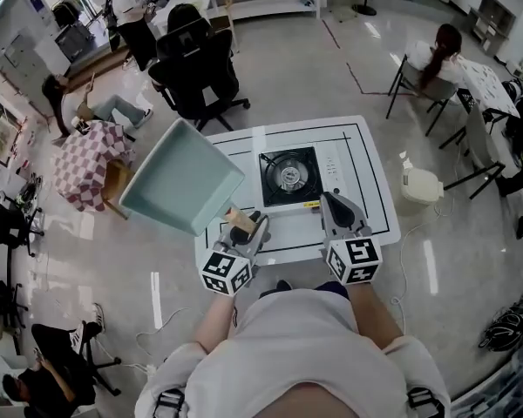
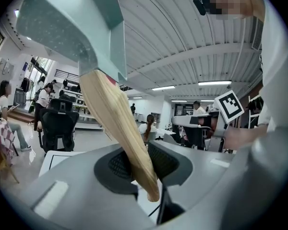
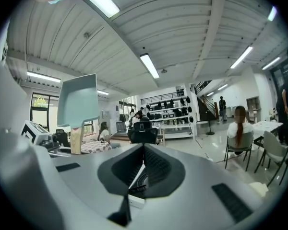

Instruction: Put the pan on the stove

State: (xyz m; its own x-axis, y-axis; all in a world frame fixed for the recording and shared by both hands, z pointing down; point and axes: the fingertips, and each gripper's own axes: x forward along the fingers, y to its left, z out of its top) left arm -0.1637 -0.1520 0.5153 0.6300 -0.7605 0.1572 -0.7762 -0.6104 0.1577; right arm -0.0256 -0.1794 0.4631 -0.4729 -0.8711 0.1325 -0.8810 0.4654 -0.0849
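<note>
The pan (image 1: 181, 177) is pale green and square with a light wooden handle (image 1: 240, 219). It is lifted, tilted up and to the left, off the left edge of the white table (image 1: 366, 172). My left gripper (image 1: 253, 226) is shut on the handle, which runs up between the jaws in the left gripper view (image 2: 120, 128) to the pan body (image 2: 72, 23). The black single-burner stove (image 1: 288, 175) sits at the table's middle, to the right of the pan. My right gripper (image 1: 334, 200) hovers over the table just right of the stove's front, shut and empty. In the right gripper view the pan (image 3: 78, 99) shows at the left.
A black office chair (image 1: 196, 68) stands behind the table. A checkered-cloth table (image 1: 87, 164) is at the left. A white appliance (image 1: 421, 185) sits on the floor at the right, with a seated person (image 1: 436, 55) beyond it.
</note>
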